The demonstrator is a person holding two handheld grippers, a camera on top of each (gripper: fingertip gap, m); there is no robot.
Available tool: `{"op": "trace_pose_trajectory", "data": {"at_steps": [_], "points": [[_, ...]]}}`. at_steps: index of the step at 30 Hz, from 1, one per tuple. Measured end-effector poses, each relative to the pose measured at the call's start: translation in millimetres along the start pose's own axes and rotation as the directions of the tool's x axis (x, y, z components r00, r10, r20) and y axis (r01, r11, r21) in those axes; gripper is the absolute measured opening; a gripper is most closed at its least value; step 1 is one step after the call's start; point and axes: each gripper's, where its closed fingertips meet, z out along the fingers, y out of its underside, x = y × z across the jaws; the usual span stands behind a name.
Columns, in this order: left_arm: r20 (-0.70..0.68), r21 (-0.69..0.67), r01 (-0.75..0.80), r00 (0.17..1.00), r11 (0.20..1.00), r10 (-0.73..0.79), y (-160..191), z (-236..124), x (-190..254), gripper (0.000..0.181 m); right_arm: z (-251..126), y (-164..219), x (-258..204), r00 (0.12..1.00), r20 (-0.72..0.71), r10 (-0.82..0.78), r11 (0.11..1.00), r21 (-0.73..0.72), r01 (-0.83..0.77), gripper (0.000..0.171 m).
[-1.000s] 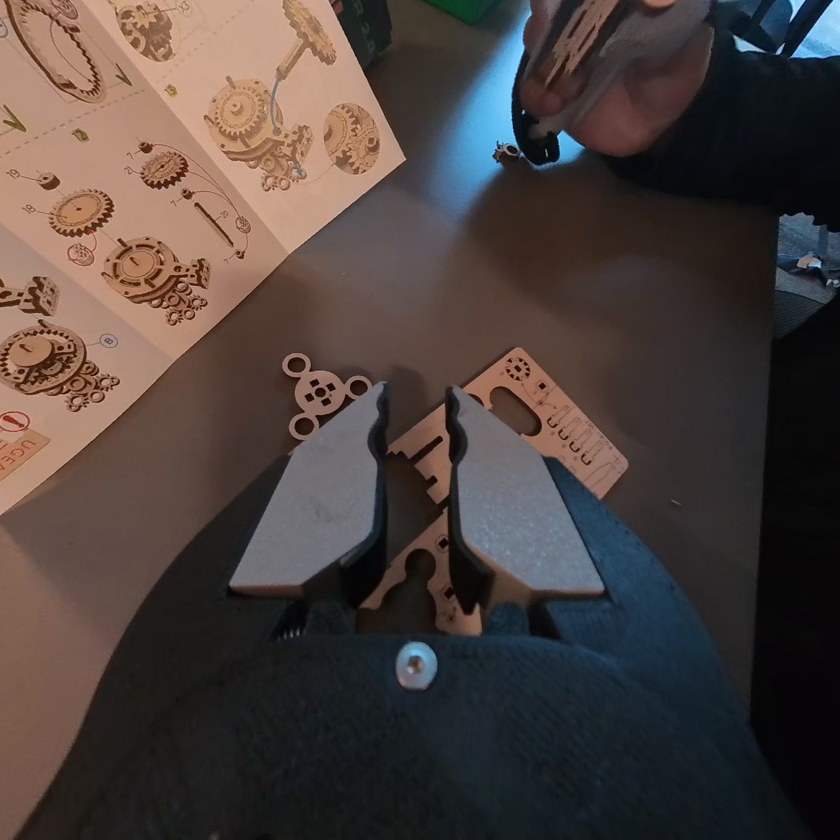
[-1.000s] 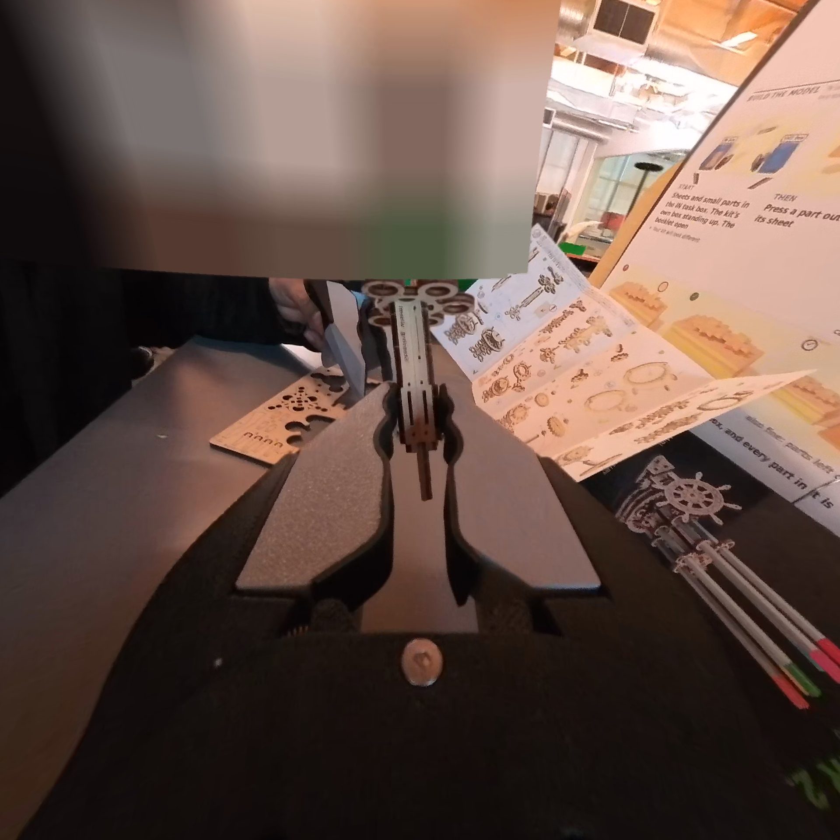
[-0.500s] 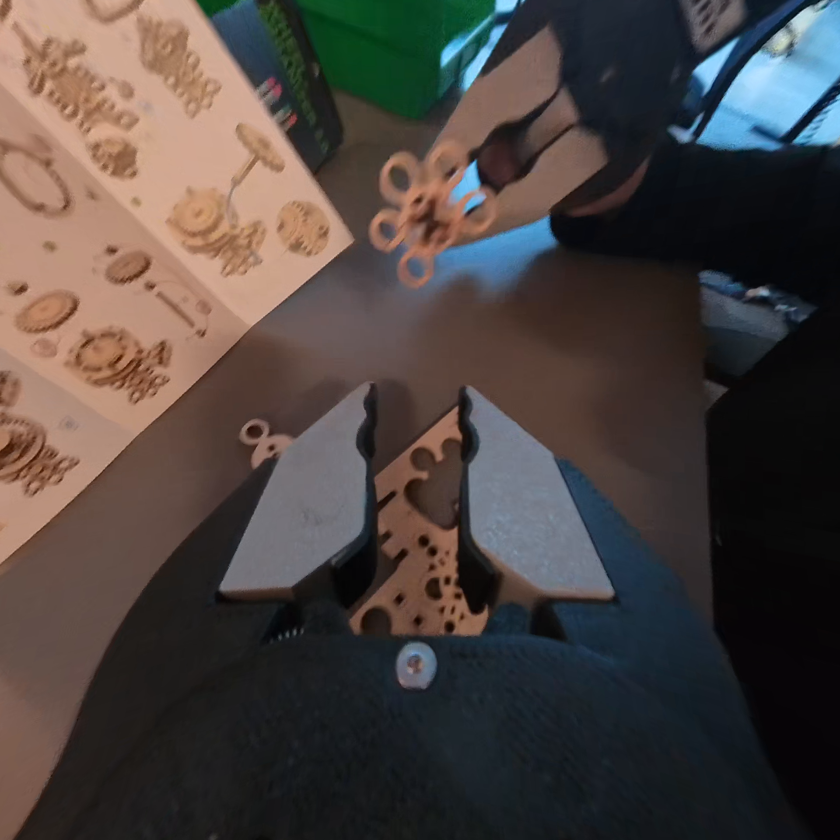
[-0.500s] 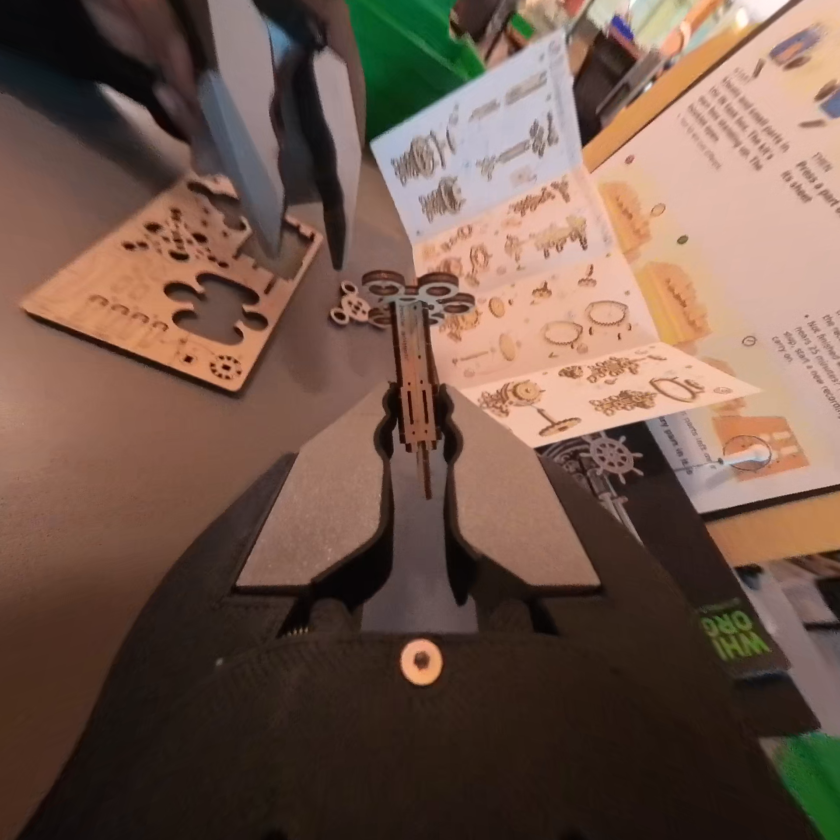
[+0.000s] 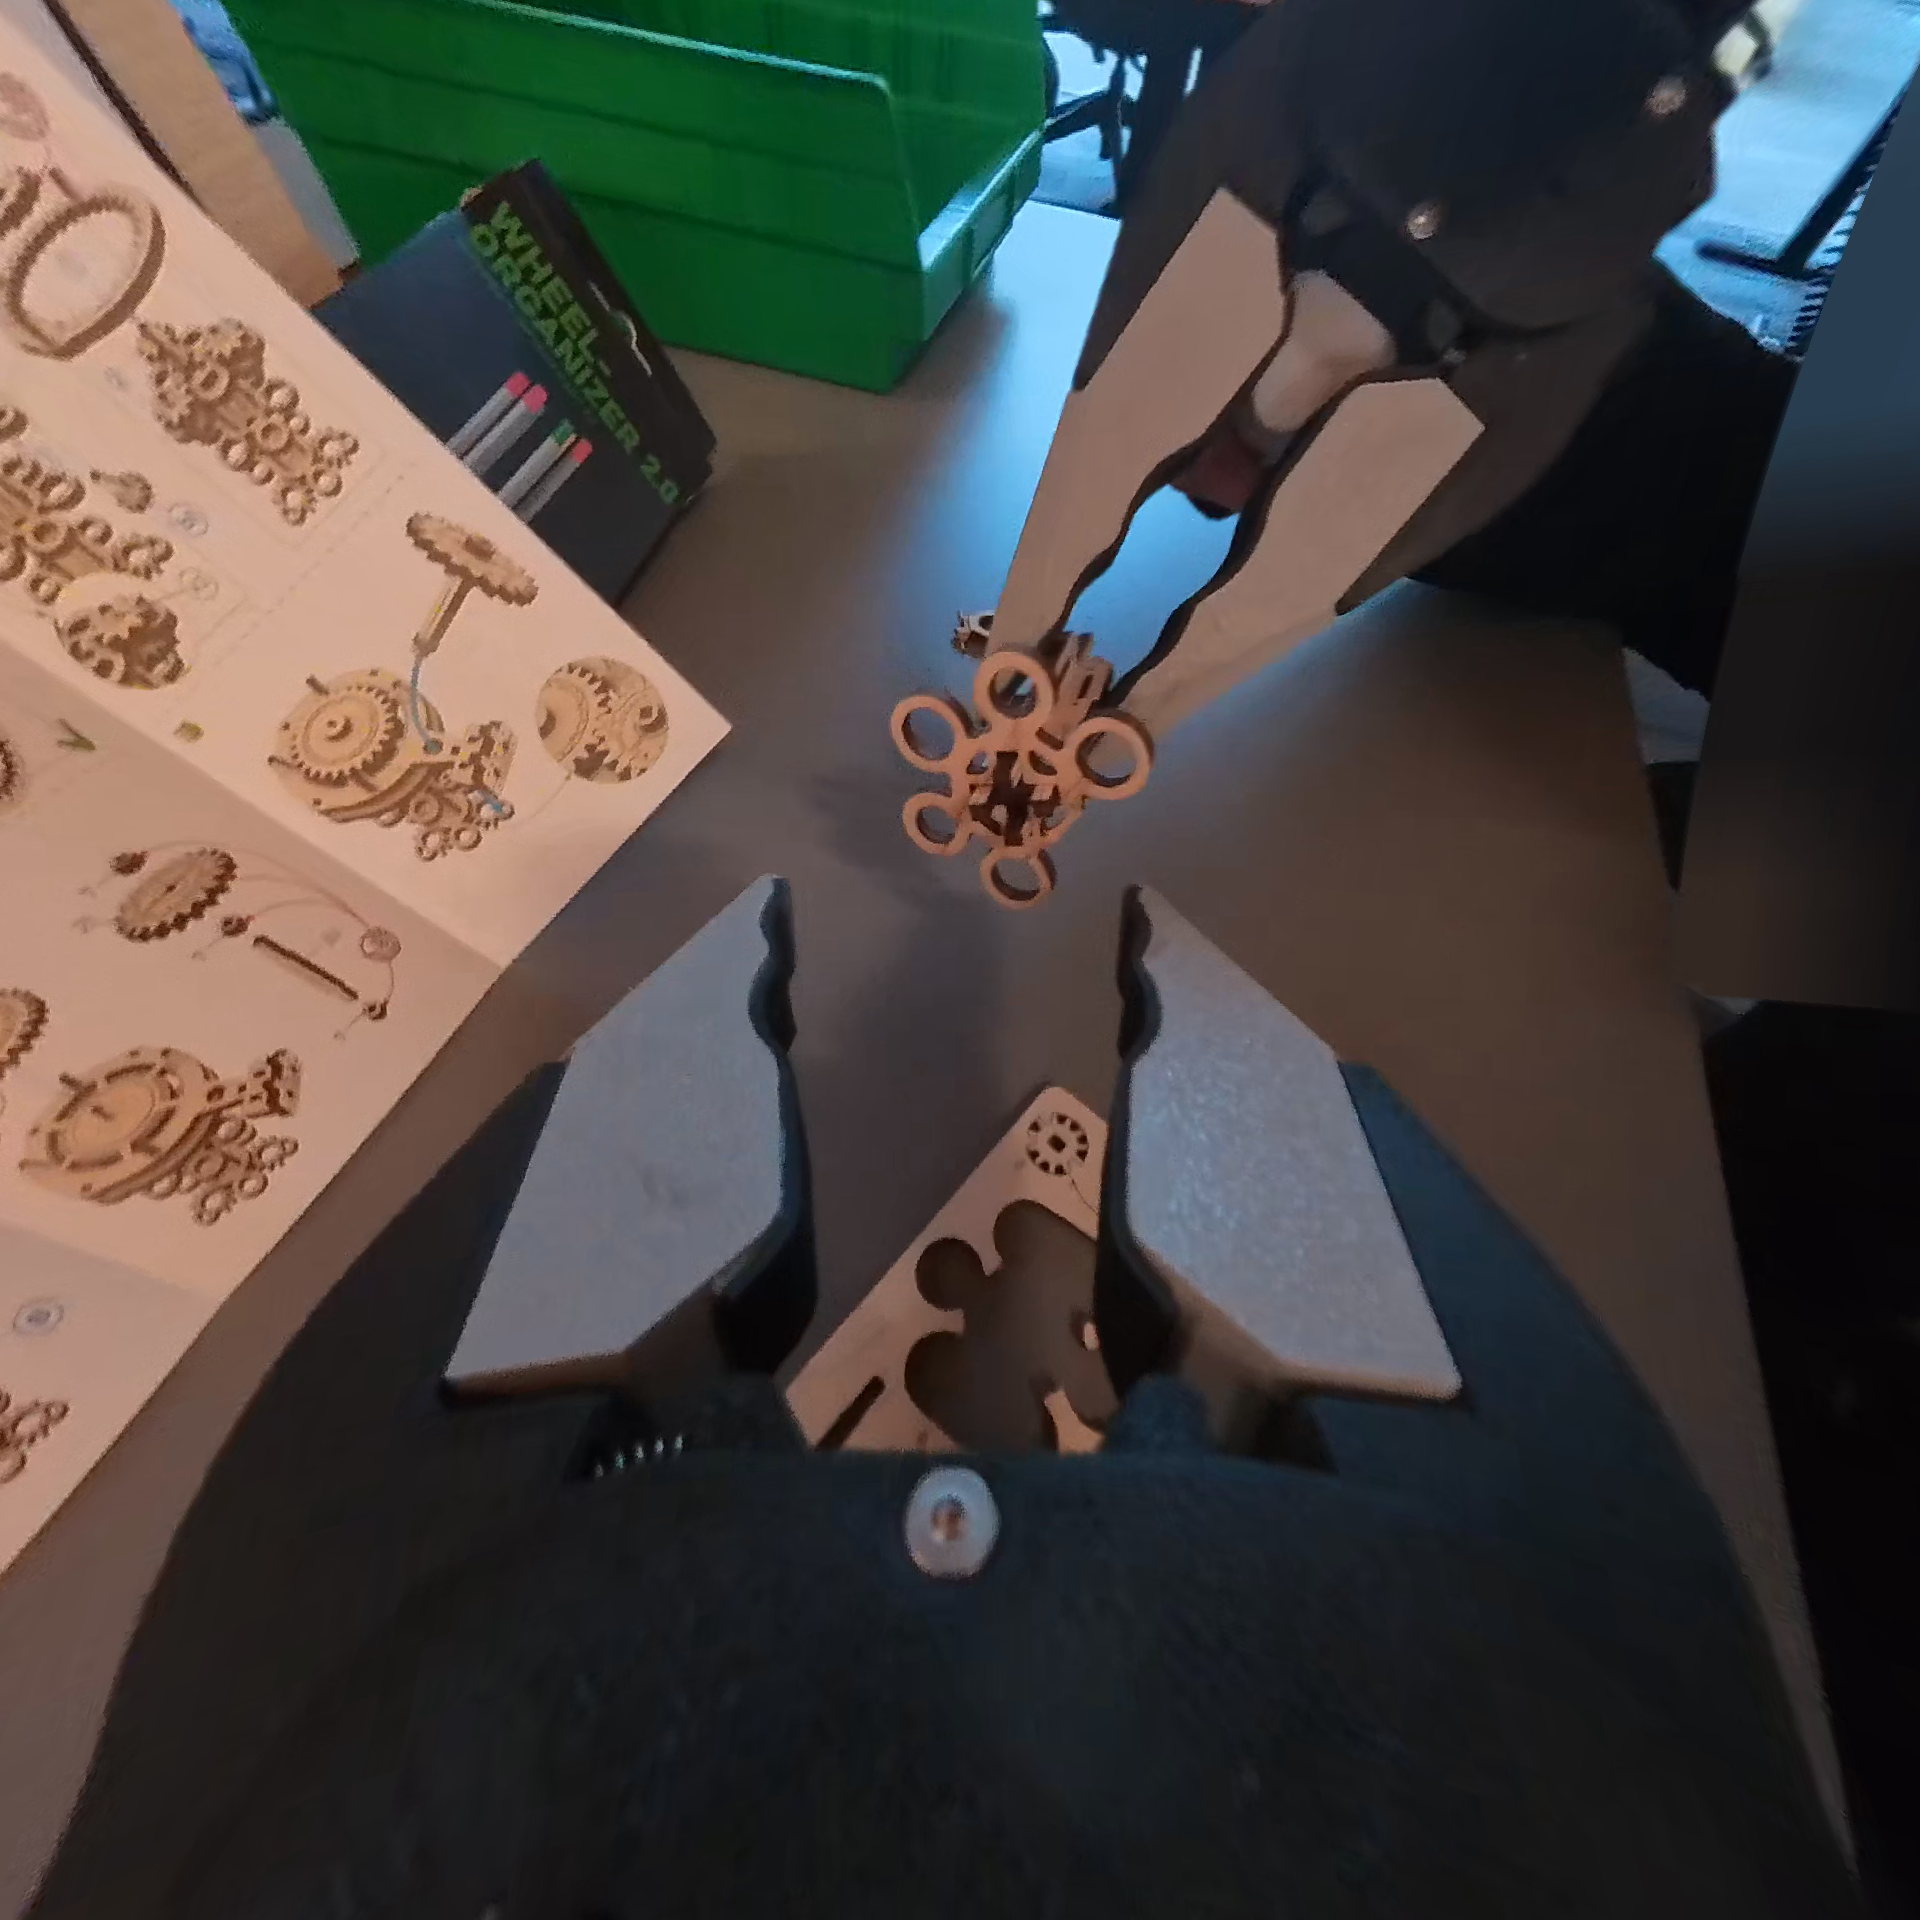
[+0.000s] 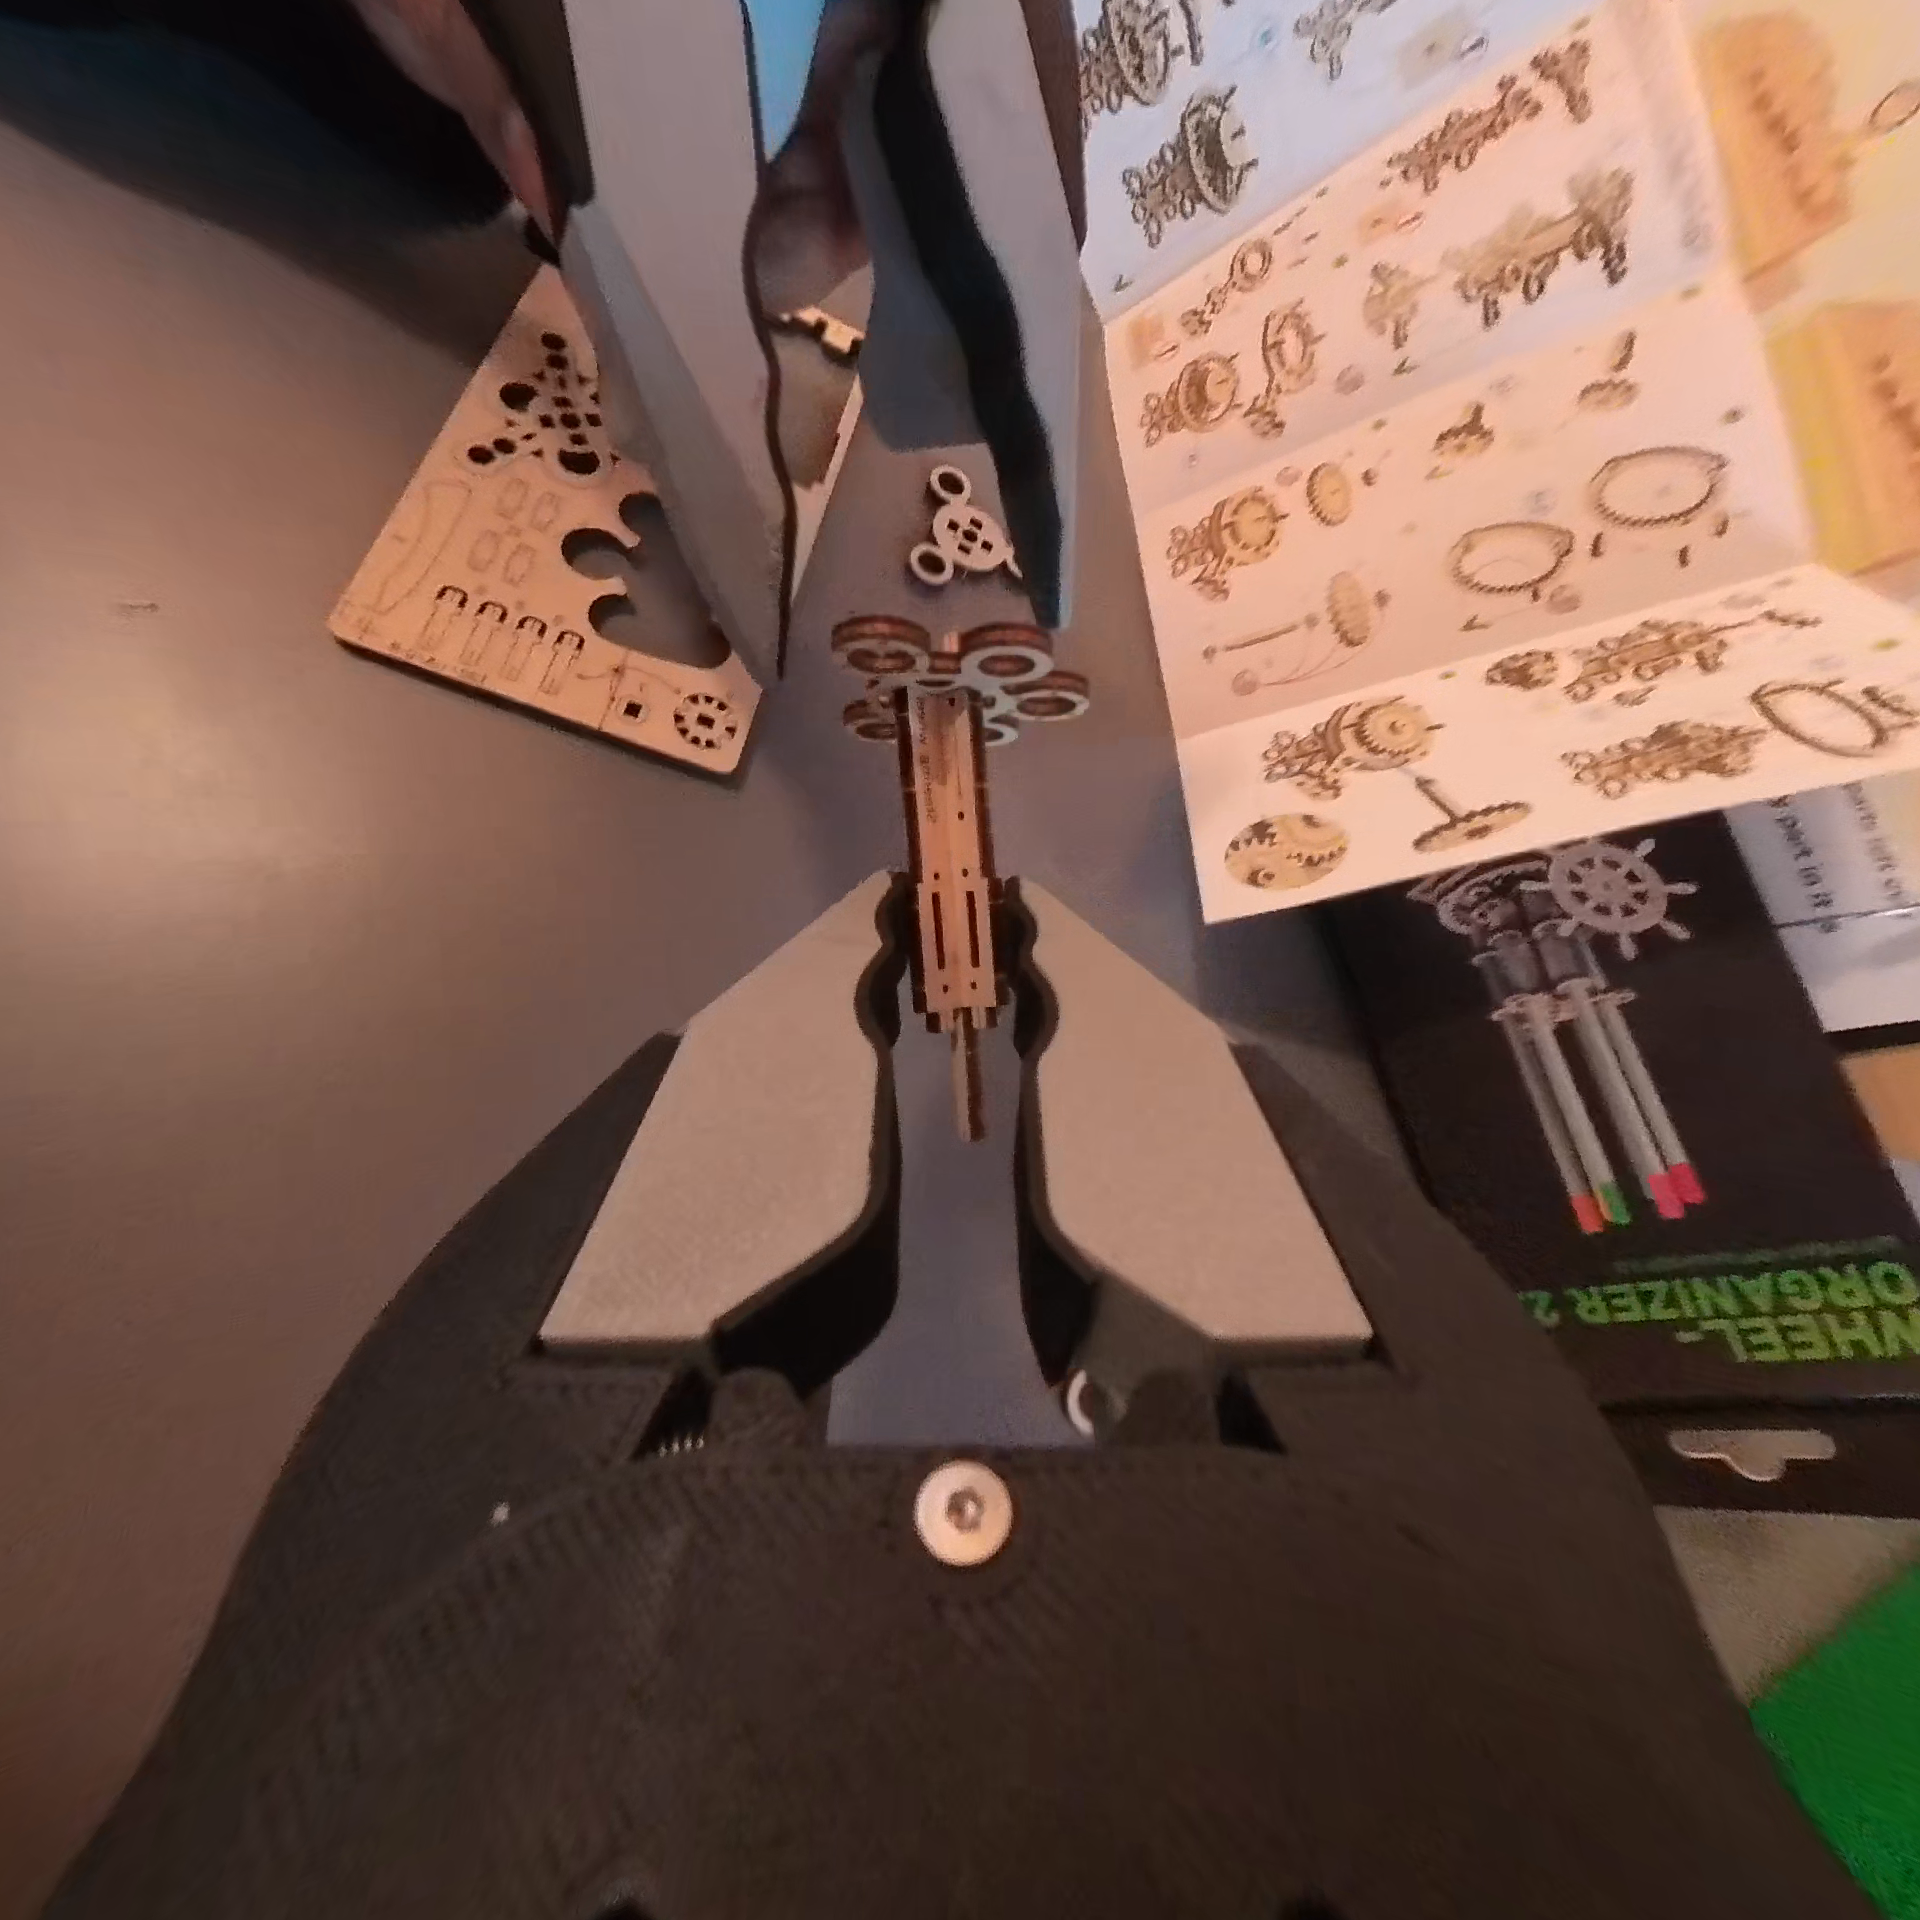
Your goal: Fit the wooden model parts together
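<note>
My right gripper point(image 6: 954, 914) is shut on the stem of a wooden assembly point(image 6: 951, 831) whose ringed head point(image 6: 961, 681) points forward, held above the grey table. In the left wrist view the same assembly point(image 5: 1023, 774) hangs from the right gripper point(image 5: 1081, 665), just ahead of my left gripper point(image 5: 954, 935). The left gripper is open and empty. In the right wrist view the left gripper point(image 6: 904, 639) reaches down from above, one fingertip on each side of the ringed head. A small loose ringed wooden piece point(image 6: 961, 540) lies on the table beyond.
A punched wooden sheet point(image 5: 997, 1278) lies flat under the left gripper and also shows in the right wrist view point(image 6: 499, 582). An open instruction booklet point(image 5: 260, 779) lies to the left, with a black box point(image 5: 582, 395) and a green bin point(image 5: 675, 156) behind. A tiny part point(image 5: 971, 629) lies on the table. Across from one pair of fingers to the other is roughly 5 cm.
My left gripper has opened wider and drawn back over the sheet. The right gripper has tilted down and brought the ringed assembly close to the left fingertips.
</note>
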Motion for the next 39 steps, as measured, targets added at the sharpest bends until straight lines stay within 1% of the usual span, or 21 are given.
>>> {"op": "trace_pose_trajectory", "data": {"at_steps": [5, 10, 14, 16, 21, 31, 33, 37, 39], "points": [[-0.053, 0.048, -0.038, 0.998, 0.998, 0.041, -11, 7, 13, 0.061, -5, 4, -5, 1.000, 0.026, 0.005, 1.000, -0.014, -0.004, 0.015], [-0.113, 0.072, -0.119, 0.985, 0.990, 0.127, -19, 17, 30, 0.058, -7, 1, -12, 0.999, 0.037, -0.015, 1.000, -0.013, 0.016, 0.014], [-0.104, 0.075, -0.144, 0.983, 0.987, 0.151, -17, 21, 30, 0.054, -7, 4, -13, 0.999, 0.043, -0.011, 1.000, -0.025, 0.012, 0.014], [-0.094, 0.086, -0.153, 0.983, 0.985, 0.160, -18, 20, 28, 0.047, -7, 3, -14, 0.998, 0.057, 0.005, 1.000, -0.018, -0.004, 0.014], [-0.110, 0.103, -0.186, 0.974, 0.977, 0.197, -16, 17, 31, 0.047, -7, 1, -17, 0.997, 0.070, 0.010, 1.000, -0.016, -0.009, 0.015], [-0.132, 0.146, -0.145, 0.978, 0.979, 0.164, -17, 12, 28, 0.045, -7, 0, -18, 0.994, 0.096, 0.056, 0.998, -0.008, -0.056, 0.014], [-0.153, 0.159, -0.123, 0.977, 0.980, 0.148, -18, 11, 30, 0.045, -7, -1, -19, 0.992, 0.107, 0.067, 0.998, -0.003, -0.067, 0.014], [-0.224, 0.179, -0.044, 0.971, 0.983, 0.084, -20, 8, 34, 0.048, -8, -4, -22, 0.978, 0.155, 0.138, 0.990, 0.007, -0.141, 0.014], [-0.238, 0.182, -0.029, 0.969, 0.983, 0.073, -21, 7, 34, 0.049, -10, -6, -24, 0.961, 0.194, 0.199, 0.979, 0.004, -0.204, 0.014]]}}
